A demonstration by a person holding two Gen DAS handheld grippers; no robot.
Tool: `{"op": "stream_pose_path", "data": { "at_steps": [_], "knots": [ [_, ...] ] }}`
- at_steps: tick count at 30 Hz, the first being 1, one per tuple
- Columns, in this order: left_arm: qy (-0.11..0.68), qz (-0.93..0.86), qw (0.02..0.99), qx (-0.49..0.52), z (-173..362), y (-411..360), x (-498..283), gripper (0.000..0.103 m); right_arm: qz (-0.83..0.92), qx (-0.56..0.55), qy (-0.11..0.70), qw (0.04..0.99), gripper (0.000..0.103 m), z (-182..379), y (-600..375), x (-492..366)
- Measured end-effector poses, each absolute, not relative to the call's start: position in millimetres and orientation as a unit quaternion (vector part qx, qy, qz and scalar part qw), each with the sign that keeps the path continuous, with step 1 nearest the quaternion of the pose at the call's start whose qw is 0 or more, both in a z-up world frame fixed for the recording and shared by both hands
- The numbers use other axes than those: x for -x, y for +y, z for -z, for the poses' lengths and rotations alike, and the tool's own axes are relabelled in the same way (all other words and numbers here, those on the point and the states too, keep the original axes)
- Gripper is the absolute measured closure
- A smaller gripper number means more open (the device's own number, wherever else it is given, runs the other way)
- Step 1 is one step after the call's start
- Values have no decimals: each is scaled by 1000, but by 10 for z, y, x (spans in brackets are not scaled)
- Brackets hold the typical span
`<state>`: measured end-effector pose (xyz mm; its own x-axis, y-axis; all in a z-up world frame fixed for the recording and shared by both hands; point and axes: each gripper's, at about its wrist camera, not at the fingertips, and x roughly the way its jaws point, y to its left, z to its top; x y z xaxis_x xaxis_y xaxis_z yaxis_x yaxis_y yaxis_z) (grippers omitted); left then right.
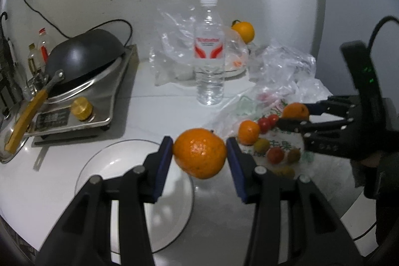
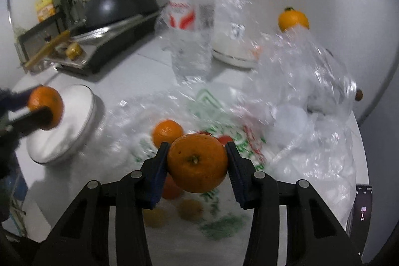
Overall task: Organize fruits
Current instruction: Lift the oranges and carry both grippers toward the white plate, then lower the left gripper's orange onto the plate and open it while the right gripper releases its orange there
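My left gripper (image 1: 199, 148) is shut on an orange (image 1: 200, 153) and holds it over the right edge of a white plate (image 1: 94, 166). My right gripper (image 2: 197, 156) is shut on another orange (image 2: 197, 162) above a printed plastic bag (image 2: 224, 223) with loose fruit. In the left wrist view the right gripper (image 1: 291, 115) with its orange (image 1: 295, 111) is at the right, above a third orange (image 1: 248, 132), cherry tomatoes (image 1: 268, 122) and small yellowish fruits (image 1: 261, 145). In the right wrist view the left gripper (image 2: 41, 105) holds its orange (image 2: 45, 104) over the plate (image 2: 74, 116).
A water bottle (image 1: 210, 51) stands mid-table among crumpled clear bags (image 1: 281, 66). A black wok (image 1: 84, 54) sits on a steel stove (image 1: 82, 96) at the left. Another orange (image 1: 243, 31) rests at the back by the wall. A phone (image 2: 362, 211) lies at the right edge.
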<state>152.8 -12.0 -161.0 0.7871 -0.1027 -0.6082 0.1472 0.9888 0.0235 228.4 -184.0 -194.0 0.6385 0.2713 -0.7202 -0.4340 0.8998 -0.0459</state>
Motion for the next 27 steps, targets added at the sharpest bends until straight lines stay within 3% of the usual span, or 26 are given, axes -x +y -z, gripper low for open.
{"op": "stream_pose_path", "data": {
  "at_steps": [27],
  "knots": [
    [357, 6, 934, -15, 2067, 1169, -1580, 58, -285, 127, 370, 875, 56, 1894, -266, -2184]
  ]
}}
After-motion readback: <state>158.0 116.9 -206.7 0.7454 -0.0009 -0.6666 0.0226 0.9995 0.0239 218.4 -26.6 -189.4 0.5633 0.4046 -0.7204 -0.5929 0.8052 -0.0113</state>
